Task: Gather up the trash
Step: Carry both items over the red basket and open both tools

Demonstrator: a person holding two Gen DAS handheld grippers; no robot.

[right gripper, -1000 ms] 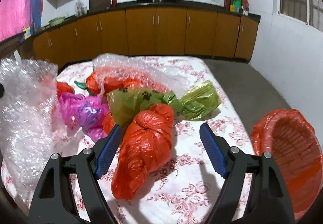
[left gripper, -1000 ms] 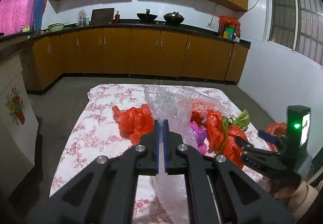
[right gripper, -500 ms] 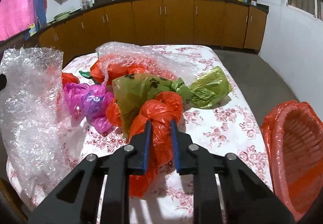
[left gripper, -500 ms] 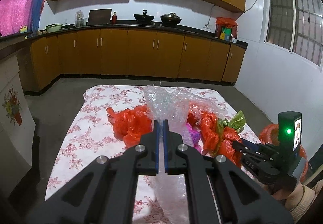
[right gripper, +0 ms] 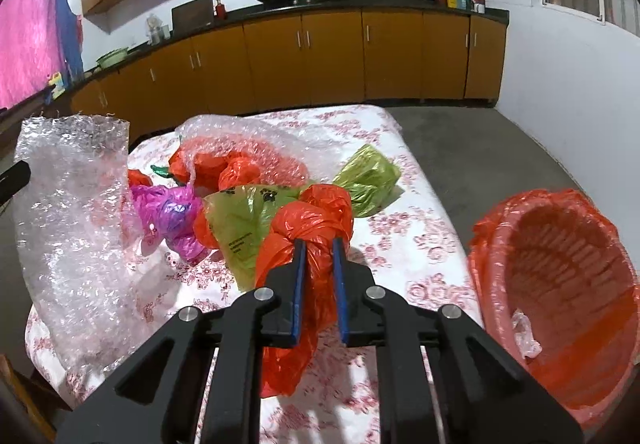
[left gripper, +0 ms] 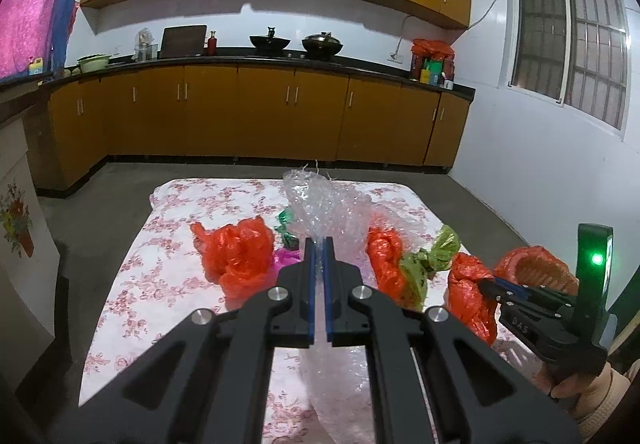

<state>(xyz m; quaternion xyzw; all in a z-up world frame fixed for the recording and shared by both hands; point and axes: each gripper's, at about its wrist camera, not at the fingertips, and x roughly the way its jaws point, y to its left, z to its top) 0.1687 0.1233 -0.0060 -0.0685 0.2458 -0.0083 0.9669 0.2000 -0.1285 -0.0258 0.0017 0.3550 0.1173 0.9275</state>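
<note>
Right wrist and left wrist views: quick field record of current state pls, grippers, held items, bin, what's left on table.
left gripper: shut on bubble wrap sheet
right gripper: shut on knotted orange bag, lifted off the cloth
bin: orange-lined basket, right of table, one small clear scrap inside
left on table: green bags, magenta bag, orange bag, more bubble wrap

My left camera is looking along my fingers, down over the table (left gripper: 132, 276) toward the cabinets (left gripper: 260, 112); my right is sitting closer, sharing the bags (right gripper: 308, 236).
</note>
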